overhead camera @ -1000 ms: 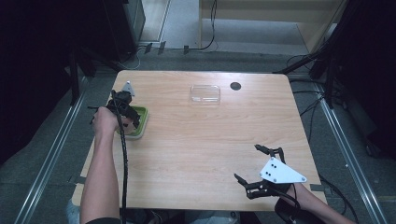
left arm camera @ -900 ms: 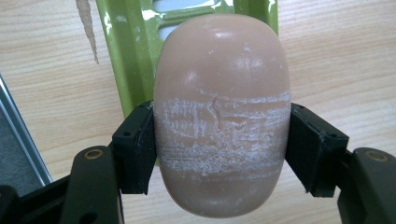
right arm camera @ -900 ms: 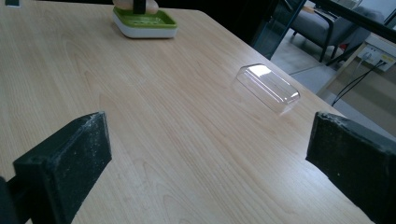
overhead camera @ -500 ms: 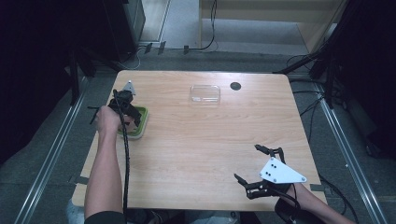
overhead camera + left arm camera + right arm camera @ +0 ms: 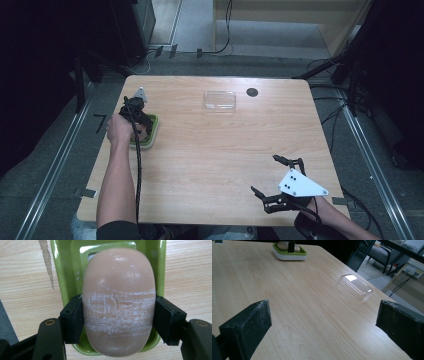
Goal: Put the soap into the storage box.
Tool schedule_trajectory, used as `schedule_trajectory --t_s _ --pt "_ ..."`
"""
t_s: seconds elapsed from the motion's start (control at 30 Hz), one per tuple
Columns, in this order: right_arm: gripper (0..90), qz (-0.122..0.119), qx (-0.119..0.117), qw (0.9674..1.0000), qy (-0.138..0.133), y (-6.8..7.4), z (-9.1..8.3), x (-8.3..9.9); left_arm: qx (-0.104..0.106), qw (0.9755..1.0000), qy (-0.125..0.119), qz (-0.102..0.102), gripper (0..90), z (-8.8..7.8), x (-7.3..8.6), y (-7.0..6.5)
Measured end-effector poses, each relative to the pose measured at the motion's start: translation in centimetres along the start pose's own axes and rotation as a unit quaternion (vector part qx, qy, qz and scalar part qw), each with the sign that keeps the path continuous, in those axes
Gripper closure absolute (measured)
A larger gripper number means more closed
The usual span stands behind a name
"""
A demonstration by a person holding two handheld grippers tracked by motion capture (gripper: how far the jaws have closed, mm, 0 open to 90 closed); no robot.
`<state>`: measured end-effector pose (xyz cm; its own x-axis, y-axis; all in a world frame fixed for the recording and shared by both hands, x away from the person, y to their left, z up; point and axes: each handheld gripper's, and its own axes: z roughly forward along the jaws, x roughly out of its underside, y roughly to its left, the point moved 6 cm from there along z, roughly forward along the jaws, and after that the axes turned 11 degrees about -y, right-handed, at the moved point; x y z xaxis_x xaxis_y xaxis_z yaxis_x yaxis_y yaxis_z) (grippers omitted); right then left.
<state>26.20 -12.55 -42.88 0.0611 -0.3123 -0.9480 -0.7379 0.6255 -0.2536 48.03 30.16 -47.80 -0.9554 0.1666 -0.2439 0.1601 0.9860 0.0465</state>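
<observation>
Light wooden table point(image 5: 210, 165) with rounded corners, viewed from above; a person's forearms enter from the near edge.

Left gripper point(image 5: 117, 317): both black jaws are pressed against the long sides of a smooth oval bar of beige soap point(image 5: 118, 302), clenched on it across its middle; the soap's upper face carries a band of whitish scuffing between the pads; the bar lies in a lime-green rectangular plastic soap dish point(image 5: 58, 272) with a white base (the white base is seen from the right gripper view); whether the soap is seated on the dish or raised slightly off it cannot be told. In the high view the left gripper point(image 5: 137, 117) stands over the dish point(image 5: 152, 131) at the table's left edge, the left hand point(image 5: 119, 130) behind it, cable trailing back along the forearm.

Right gripper point(image 5: 277, 182): near the table's near right corner, well apart from the dish, jaws spread wide with nothing between them; grey three-cornered plate on top; in its own view the right gripper point(image 5: 324, 325) has bare wood between its pads.

Clear rectangular plastic cover point(image 5: 219, 100): lying on the table toward the far edge, apart from both grippers; a small dark round disc point(image 5: 252, 92) sits just beside it to the right.
</observation>
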Motion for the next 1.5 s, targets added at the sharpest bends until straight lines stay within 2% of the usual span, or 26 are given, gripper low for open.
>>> schedule_trajectory --t_s 0.3,0.97,1.33,1.5 --pt "0.0 0.001 0.000 1.0000 0.000 0.0 0.0 0.0 -0.006 1.0000 0.001 -0.003 33.3 0.5 -0.1 0.2" --pt "0.0 0.000 0.002 1.0000 -0.001 0.0 -0.1 0.0 -0.002 0.9999 -0.004 -0.013 33.0 1.1 -0.1 0.3" --pt "0.0 -0.001 0.001 1.0000 -0.002 0.0 -0.1 0.0 -0.008 0.9998 -0.015 -0.014 30.6 0.0 -0.1 0.4" --pt "0.0 -0.001 0.001 1.0000 -0.002 0.0 -0.1 0.0 -0.013 0.9997 -0.013 -0.017 21.7 -0.9 0.1 0.6"
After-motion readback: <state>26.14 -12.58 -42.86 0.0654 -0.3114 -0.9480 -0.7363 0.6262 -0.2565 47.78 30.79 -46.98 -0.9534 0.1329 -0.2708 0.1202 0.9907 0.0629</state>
